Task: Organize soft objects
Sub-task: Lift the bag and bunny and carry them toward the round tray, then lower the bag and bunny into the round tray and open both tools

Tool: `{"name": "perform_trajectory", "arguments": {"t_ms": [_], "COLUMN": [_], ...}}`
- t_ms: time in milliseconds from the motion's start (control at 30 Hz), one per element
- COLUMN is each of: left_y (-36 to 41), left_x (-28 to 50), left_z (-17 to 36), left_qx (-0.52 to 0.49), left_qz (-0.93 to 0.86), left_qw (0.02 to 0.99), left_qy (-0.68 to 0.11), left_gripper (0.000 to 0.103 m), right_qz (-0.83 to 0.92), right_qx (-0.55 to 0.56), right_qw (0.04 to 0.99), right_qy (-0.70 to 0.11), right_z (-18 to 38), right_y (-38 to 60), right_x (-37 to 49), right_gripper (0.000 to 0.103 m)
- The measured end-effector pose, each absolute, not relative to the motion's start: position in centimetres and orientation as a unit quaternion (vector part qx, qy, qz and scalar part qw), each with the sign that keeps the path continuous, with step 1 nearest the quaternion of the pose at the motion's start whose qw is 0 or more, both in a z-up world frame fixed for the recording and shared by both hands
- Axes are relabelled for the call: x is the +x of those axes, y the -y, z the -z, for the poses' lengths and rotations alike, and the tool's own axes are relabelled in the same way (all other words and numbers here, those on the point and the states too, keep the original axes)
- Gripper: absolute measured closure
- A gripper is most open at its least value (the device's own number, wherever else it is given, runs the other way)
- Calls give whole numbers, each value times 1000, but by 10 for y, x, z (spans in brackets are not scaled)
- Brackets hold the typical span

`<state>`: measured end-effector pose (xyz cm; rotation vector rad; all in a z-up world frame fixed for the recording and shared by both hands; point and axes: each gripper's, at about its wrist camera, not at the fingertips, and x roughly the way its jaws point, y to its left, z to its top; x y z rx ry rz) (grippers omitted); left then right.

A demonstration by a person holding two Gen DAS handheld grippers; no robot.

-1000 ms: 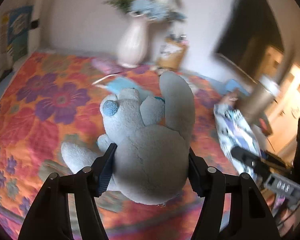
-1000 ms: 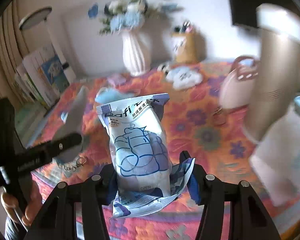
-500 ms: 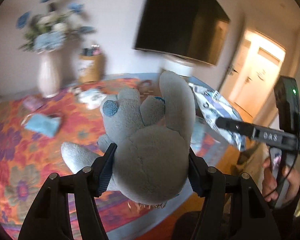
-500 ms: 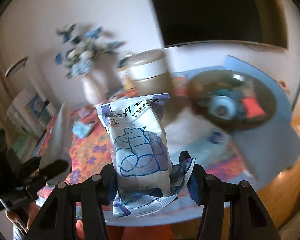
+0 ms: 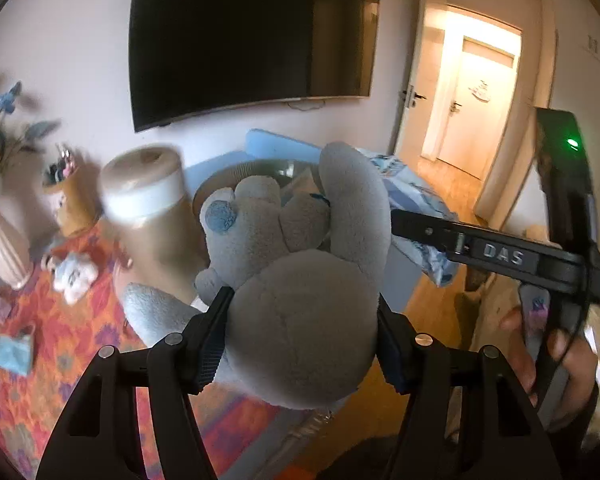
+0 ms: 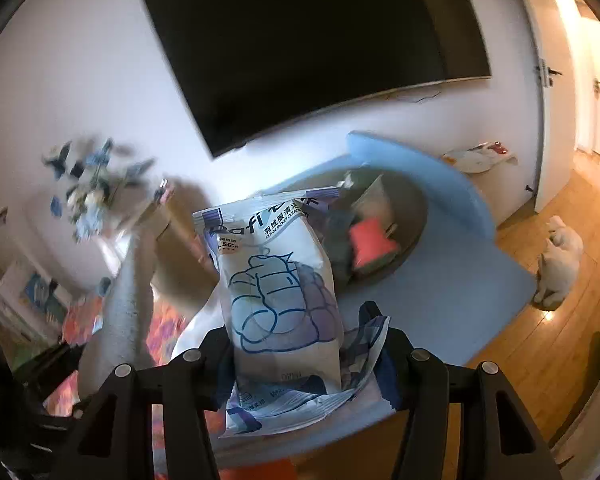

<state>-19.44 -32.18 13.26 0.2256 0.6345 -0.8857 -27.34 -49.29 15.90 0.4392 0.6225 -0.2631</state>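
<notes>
My left gripper (image 5: 300, 344) is shut on a grey plush toy (image 5: 300, 280) with a blue nose and holds it in the air above the table edge. My right gripper (image 6: 304, 344) is shut on a white and purple soft pack of wipes (image 6: 276, 292), held upright in the air. In the left wrist view the right gripper (image 5: 496, 256) shows at the right with the pack (image 5: 420, 208) in it. A round dark basket (image 6: 392, 236) with a red item (image 6: 370, 246) and other things stands on a blue mat (image 6: 440, 292) ahead.
A beige cylinder with a white band (image 5: 148, 216) stands on the flowered tablecloth (image 5: 40, 368). A vase of blue flowers (image 5: 0, 220), a pen holder (image 5: 68, 204), a small plush (image 5: 74, 276) and a blue face mask (image 5: 14, 354) lie left. A white cat (image 6: 560, 268) sits on the wood floor. A dark TV (image 6: 308, 44) hangs on the wall.
Both grippers have swung to the right with their loads. The view has gone from the flowered tablecloth to the basket on the blue mat, the TV and the doorway.
</notes>
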Motion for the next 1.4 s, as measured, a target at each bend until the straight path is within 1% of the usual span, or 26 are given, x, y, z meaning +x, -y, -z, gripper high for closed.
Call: {"name": "perform_trajectory", "arguments": {"t_ms": [200,333,400,533,567,633,667,700,800,1067,1167,1233,1300,1400], "left_y": [376,410,419,434,439,450,454,456,460,431,404,376,351,304], "left_x": [-155,-119,-91,-56,-50,-44,-44,-44,-47,-90,-111,-127,-143,-161], "left_z": [-154,-165,-166,-162,-160,-156,-154,-152,-153,-169,-175,-181,-189,-200], "left_qx": [79,51,21,7,7,21,27,30,24,7,-29,-49,-36,-28], "left_qz": [401,378,374,352,351,340,334,337,360,412,459,480,469,445], "left_qw": [858,862,852,856,857,862,864,864,853,838,800,792,809,836], "left_qy": [-312,-335,-367,-378,-378,-376,-376,-374,-376,-358,-385,-374,-354,-319], "left_gripper": [41,41,41,41,40,36,29,26,25,25,25,25,25,25], "right_qz": [155,166,174,172,168,164,164,166,162,177,173,169,158,128], "right_qx": [255,304,325,338,339,333,331,330,333,362,363,353,340,310], "right_qw": [921,905,894,879,878,880,880,878,876,869,872,877,883,895], "right_qy": [-252,-248,-256,-289,-293,-295,-298,-304,-308,-286,-278,-279,-283,-296], "right_z": [-176,-168,-158,-136,-132,-126,-125,-122,-117,-118,-124,-128,-130,-131], "right_y": [543,578,593,606,606,606,607,608,610,616,606,594,577,545], "right_x": [-256,-224,-206,-170,-162,-150,-146,-143,-147,-195,-213,-224,-235,-246], "right_gripper": [48,48,48,47,46,41,37,36,36,36,36,34,28,26]}}
